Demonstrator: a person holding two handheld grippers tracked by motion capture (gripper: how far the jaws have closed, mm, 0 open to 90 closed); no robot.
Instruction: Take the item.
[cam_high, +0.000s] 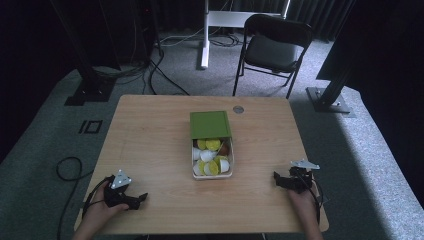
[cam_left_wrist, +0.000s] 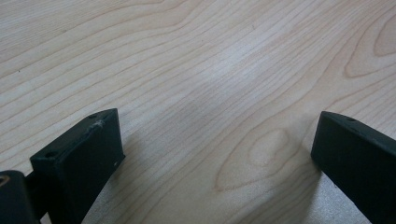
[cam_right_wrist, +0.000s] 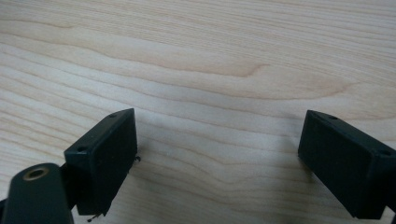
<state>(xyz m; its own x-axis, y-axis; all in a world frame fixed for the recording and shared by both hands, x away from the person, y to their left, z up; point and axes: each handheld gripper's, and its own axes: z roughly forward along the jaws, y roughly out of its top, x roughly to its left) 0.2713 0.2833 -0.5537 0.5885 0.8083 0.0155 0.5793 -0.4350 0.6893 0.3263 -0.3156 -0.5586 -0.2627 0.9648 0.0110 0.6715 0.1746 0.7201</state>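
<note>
Box: a small box (cam_high: 212, 159) sits at the middle of the counter (cam_high: 150, 150), between the two hands and well apart from both, so either side can come to it.
Lid: the green lid (cam_high: 210, 124) lies across the far end of the box, leaving the near part uncovered; this looks meant to give access to what is inside.
Contents: yellow and white capsules (cam_high: 211, 163) fill the uncovered part in a loose heap, with something brownish at the right edge, too small to tell.
Left tool: the left tool (cam_high: 136, 199) rests low at the near left corner; in the left gripper view its jaws stand wide apart over bare wood, nothing between them.
Right tool: the right tool (cam_high: 278, 179) rests at the near right edge, pointing in toward the box; its jaws are also spread wide, with bare wood between them.
Stance: both tools parked and spread suggests a ready pose, with the work on the box not yet begun.
Background: a chair (cam_high: 272, 47) stands beyond the counter.
</note>
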